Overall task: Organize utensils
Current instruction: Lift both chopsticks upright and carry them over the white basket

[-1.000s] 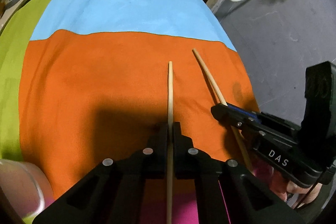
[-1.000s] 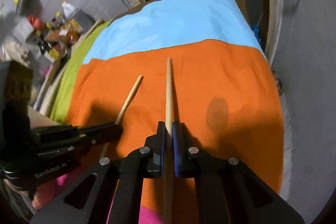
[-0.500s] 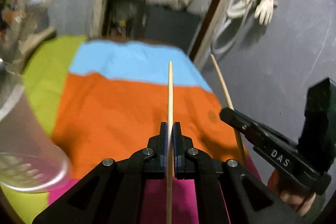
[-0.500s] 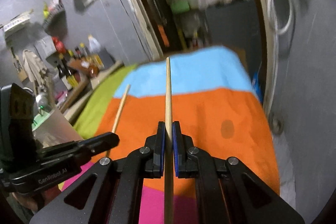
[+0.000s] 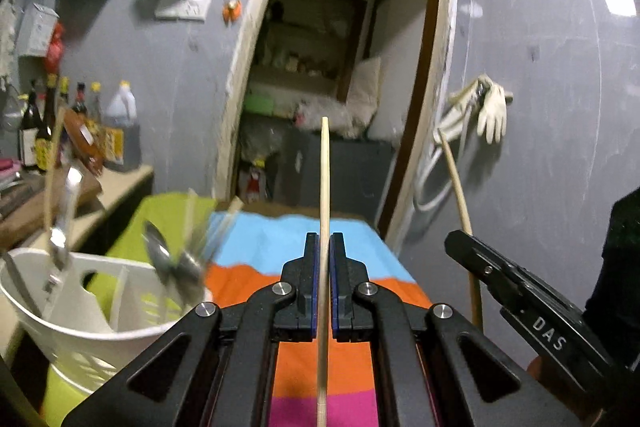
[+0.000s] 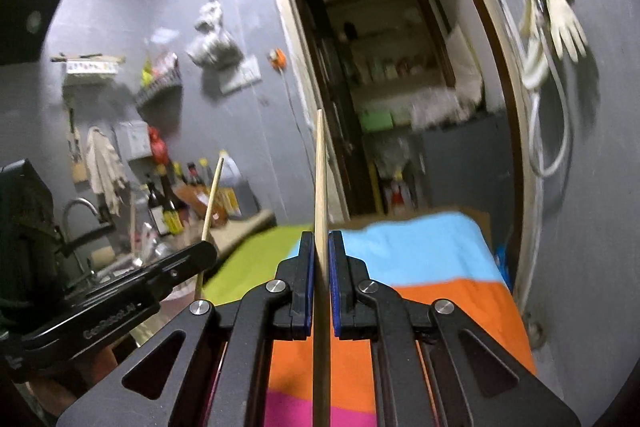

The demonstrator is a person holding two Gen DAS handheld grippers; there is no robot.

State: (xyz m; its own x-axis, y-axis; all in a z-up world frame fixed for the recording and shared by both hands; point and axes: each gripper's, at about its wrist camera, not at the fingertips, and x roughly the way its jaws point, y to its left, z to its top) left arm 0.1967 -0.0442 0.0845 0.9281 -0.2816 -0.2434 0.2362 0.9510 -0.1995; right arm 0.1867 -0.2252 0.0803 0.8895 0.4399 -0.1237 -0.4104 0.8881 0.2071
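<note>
Holding a thin pale wooden chopstick (image 5: 324, 211) upright, the left gripper (image 5: 325, 247) has its blue-padded fingers (image 5: 313, 279) closed on the stick low on its length, so most of it stands above the pads and a short tail drops below. Taking the white slotted plastic utensil basket (image 5: 86, 331) as the landmark, this chopstick is to its right and well apart, lifted off the striped blue, orange and pink cloth (image 5: 280, 239) on the counter. Metal spoons (image 5: 160, 251) already lean in the basket, blurred. Further right of the basket, the right gripper (image 5: 464, 247) carries a second wooden chopstick (image 5: 456, 179), also upright.

In the right wrist view, that second wooden chopstick (image 6: 320, 187) runs straight up between the right gripper's (image 6: 321, 251) blue-padded fingers (image 6: 335, 279), which are shut on it near the lower end. The basket is not visible here; the left gripper (image 6: 200, 251) is to the left with its chopstick (image 6: 212, 203) tilted slightly.

The sticks are likely light, stiff and smooth, so a narrow pinch could let them swivel or slide. A hold nearer the middle would steady them; with the low hold, each probably has to be turned tip-down over a basket compartment before release, and the two kept from knocking.
</note>
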